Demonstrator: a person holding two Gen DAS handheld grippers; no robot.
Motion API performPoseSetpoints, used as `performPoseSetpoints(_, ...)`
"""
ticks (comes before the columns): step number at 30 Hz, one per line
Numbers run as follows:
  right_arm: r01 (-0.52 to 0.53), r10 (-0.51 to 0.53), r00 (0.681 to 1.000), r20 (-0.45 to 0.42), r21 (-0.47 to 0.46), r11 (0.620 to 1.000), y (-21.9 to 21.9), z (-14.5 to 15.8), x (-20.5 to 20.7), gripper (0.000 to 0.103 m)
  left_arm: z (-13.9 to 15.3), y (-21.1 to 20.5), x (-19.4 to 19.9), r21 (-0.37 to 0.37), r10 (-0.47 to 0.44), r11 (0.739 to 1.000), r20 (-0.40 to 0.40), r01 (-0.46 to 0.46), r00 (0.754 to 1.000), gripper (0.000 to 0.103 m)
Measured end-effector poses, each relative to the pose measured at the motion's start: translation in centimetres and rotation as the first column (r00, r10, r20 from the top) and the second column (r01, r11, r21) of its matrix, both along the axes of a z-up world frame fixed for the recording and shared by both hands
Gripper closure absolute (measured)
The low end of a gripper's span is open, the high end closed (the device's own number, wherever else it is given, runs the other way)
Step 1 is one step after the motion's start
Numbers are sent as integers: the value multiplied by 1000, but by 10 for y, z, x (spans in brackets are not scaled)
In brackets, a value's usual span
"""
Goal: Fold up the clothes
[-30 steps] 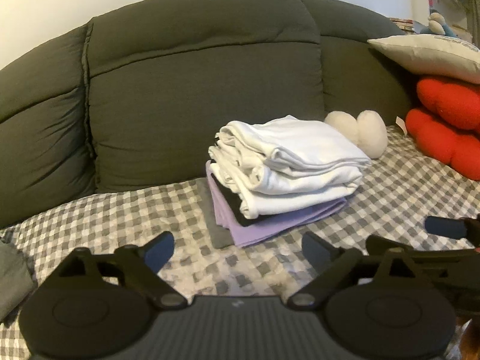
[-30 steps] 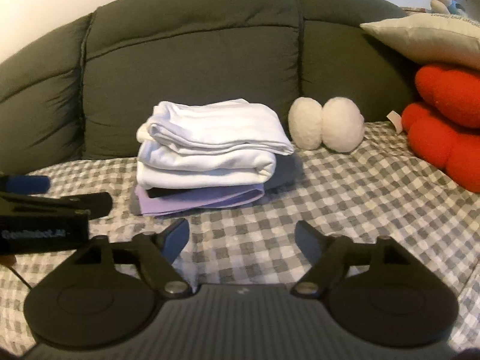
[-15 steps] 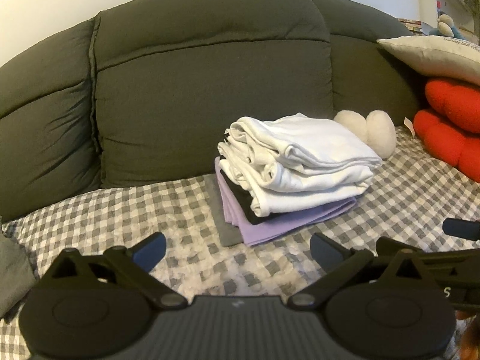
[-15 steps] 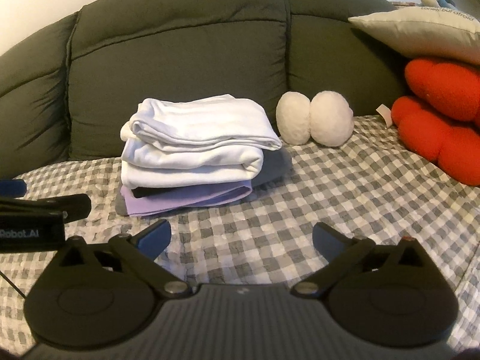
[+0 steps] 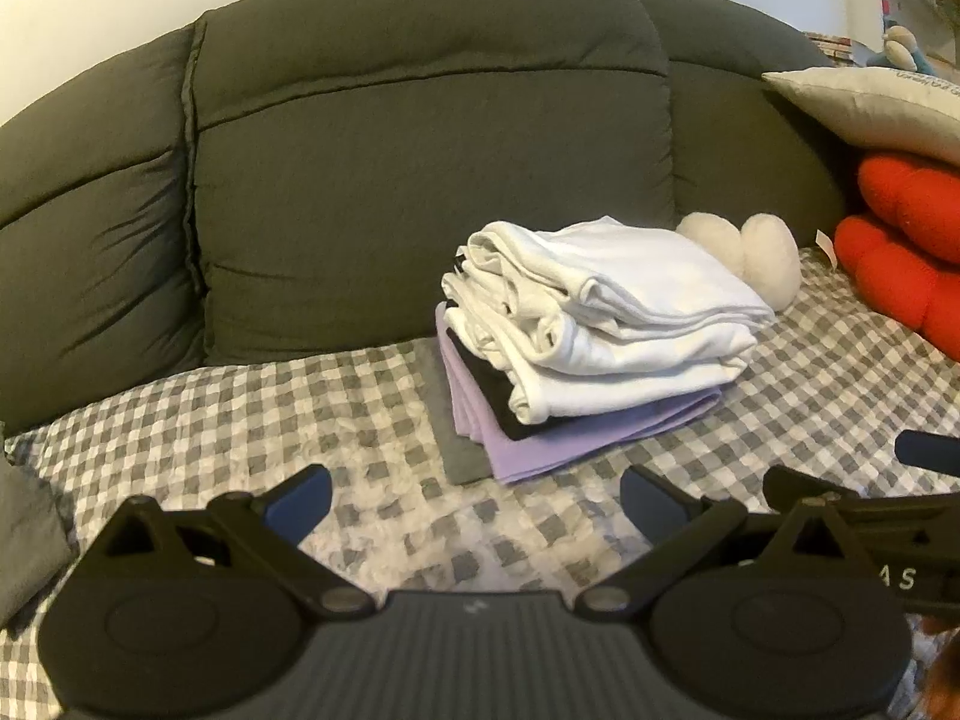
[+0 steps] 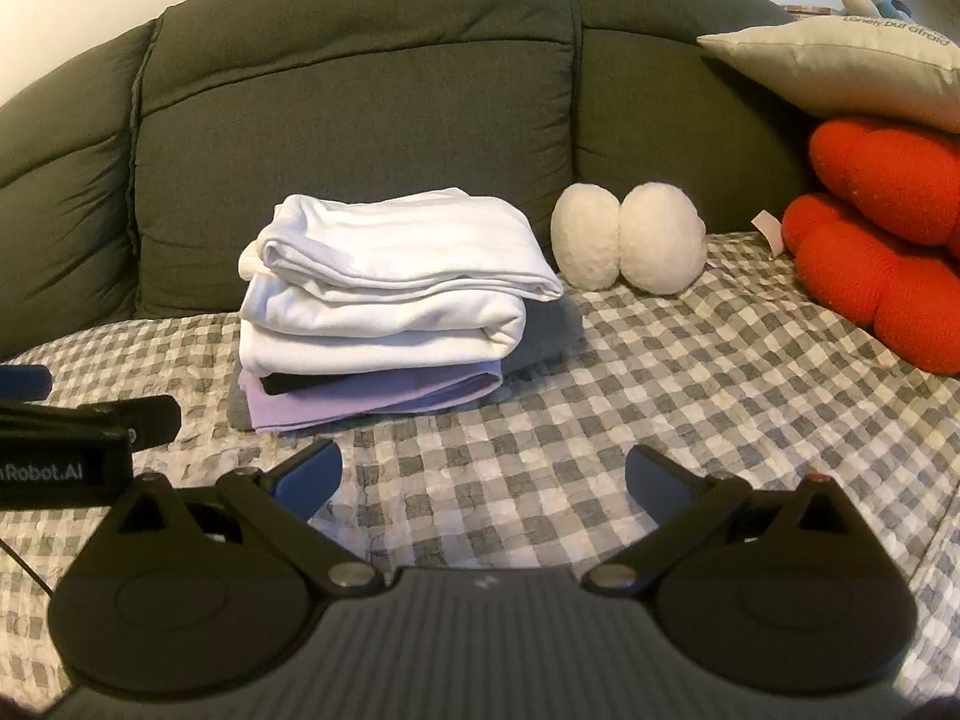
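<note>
Nearest the lens in the left wrist view, the left gripper hangs over the grey-and-white checked cover with its jaws spread wide; they have just been opening and nothing lies between them, only bare checked fabric. At 3 o'clock of it the right gripper pokes in from the frame edge, level with it and just beside it. In the right wrist view the right gripper shows the same stance: jaws wide apart after just opening, empty, above the cover, with the left gripper entering at 9 o'clock. At 8 o'clock in the left view a piece of grey cloth lies at the frame edge. Farther on, at about 1 o'clock from the left gripper and 11 o'clock from the right one, sits the stack of folded clothes, apart from both grippers: white garments on top, a thin black layer under them, a lilac piece below that, and a grey piece at the bottom, flat on the cover. Just beyond the stack at 2 o'clock rest two cream plush balls, touching each other. At 3 o'clock lies a red lobed cushion, with a pale pillow bearing small lettering on top of it. Behind everything rise the dark grey sofa back cushions.
</note>
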State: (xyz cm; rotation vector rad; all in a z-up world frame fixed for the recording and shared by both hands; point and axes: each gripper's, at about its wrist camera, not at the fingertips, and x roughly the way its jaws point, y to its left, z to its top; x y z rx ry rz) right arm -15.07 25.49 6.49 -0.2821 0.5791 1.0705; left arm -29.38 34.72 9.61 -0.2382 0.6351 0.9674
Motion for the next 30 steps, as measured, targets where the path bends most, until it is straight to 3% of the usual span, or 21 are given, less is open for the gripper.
performPoseSetpoints(30,-15,15,1000,-11,5,1000,2,0,0,0,-12,8,2,-32,21,999,-29,-22,999,1)
